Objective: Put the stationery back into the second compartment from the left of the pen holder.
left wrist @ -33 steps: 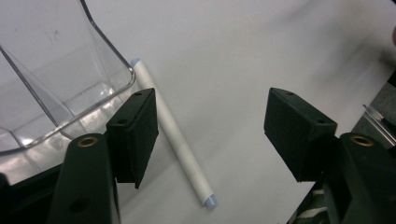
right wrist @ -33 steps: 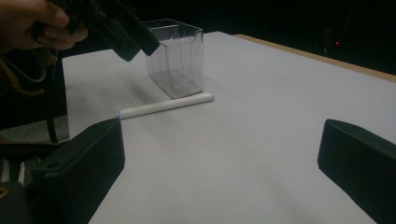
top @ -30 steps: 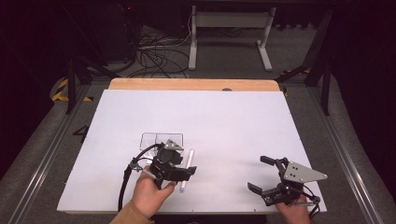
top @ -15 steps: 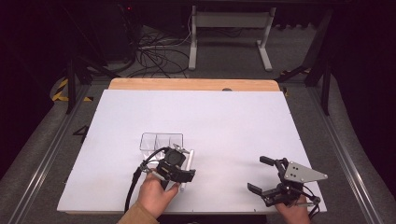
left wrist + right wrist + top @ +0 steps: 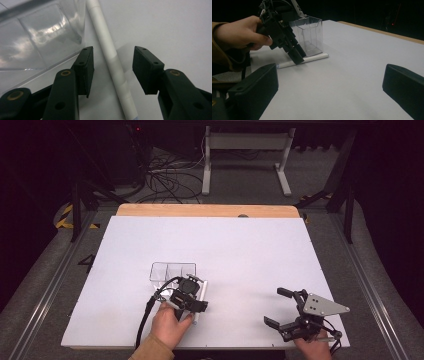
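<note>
As its jaws have just been closing around the slim white plastic pen [image 5: 113, 62] lying just beside the clear plastic box [image 5: 172, 271] on the desk, the left gripper [image 5: 113, 70], half-open and not yet pinching, likely needs only to squeeze, then lift, while the right gripper [image 5: 281, 308] waits wide open, empty.

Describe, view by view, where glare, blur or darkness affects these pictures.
High view: bright white table, dark floor around it. Left gripper view: glare streaks on the clear box; the white pen is soft close up. Right gripper view: black background, near jaws blurred.
</note>
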Tool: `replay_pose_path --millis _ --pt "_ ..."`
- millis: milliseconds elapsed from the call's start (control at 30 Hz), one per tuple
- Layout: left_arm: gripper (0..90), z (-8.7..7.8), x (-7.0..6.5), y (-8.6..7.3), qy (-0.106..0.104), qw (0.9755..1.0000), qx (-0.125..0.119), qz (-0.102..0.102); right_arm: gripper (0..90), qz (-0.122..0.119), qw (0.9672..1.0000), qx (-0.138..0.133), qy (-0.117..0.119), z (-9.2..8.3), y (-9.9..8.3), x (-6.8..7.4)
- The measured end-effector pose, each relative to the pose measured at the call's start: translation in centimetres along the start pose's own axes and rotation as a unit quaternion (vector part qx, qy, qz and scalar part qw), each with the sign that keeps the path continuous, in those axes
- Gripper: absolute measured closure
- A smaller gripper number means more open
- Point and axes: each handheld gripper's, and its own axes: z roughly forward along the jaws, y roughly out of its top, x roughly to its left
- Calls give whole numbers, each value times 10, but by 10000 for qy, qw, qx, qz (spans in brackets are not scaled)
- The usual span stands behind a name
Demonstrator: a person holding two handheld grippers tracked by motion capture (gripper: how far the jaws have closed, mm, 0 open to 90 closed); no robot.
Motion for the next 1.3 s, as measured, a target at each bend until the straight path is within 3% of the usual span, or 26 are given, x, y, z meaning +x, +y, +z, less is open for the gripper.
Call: replay_pose_path --millis 400,633,967,1300 --pt "636 2 1 3 135 9999 -4 -64 9 -16 10000 17 -11 1 0 1" --pt "718 2 4 3 58 9999 -34 -122 9 -20 10000 46 -4 1 -1 1" --pt "781 2 3 3 111 9998 -18 -175 9 -60 9999 82 -16 2 -1 1" --pt "786 -2 0 4 175 9998 -27 72 9 -62 10000 74 -9 2 -2 1"
